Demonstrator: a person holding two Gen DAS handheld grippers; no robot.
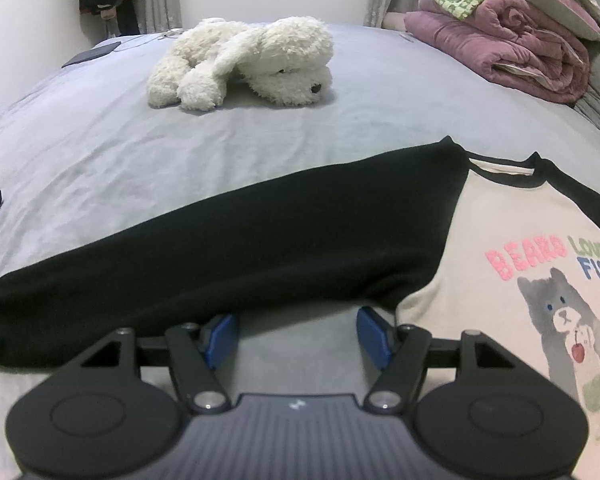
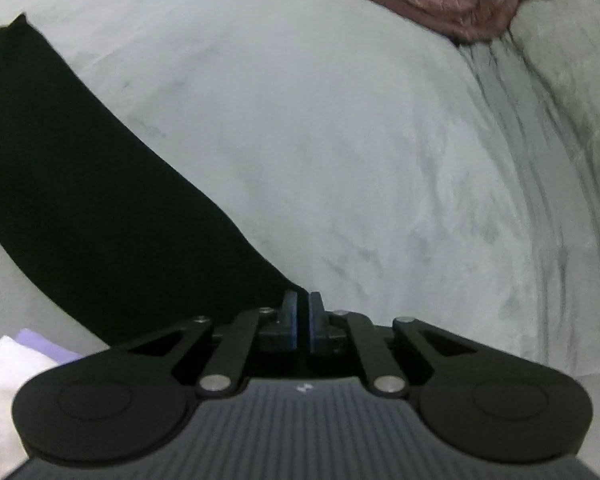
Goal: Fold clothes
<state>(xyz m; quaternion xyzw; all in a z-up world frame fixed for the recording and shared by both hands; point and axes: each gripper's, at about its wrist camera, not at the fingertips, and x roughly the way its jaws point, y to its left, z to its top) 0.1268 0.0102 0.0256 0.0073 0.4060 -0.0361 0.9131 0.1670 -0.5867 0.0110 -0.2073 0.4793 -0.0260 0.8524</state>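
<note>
right gripper (image 2: 303, 320) sits clenched at the lower end of a black sleeve (image 2: 80, 184) of the raglan shirt (image 1: 500, 248), its two blue-faced fingers (image 2: 290, 320) drawn almost together; whether any cloth is pinched between them cannot be told from here, since the sleeve's edge reaches just to the tips. left gripper (image 1: 298, 336), over the shirt's other black sleeve (image 1: 220, 240), stands released, its blue pads (image 1: 220, 340) spread wide just short of the sleeve's near edge, nothing between them.

the shirt lies face up toward the near edge of the bed (image 1: 100, 152), cream body with a bear print, sleeves flung out to either side.

what could go wrong: if the right gripper has closed on air or on a single thin fold, the sleeve would likely slip free on the lift and drop back crooked. it may also have caught the grey sheet (image 2: 380, 160) along with the sleeve, which would drag the bedding and rumple the shirt. the left gripper, if it comes down on the sleeve's edge, could nudge the cloth away instead of catching it.

a soft, faintly wrinkled sheet covers the bed. a white plush dog (image 1: 244, 64) lies toward the far edge, rolled mauve and green quilts (image 1: 512, 36) at the far right corner, curtains and a pale wall behind.
</note>
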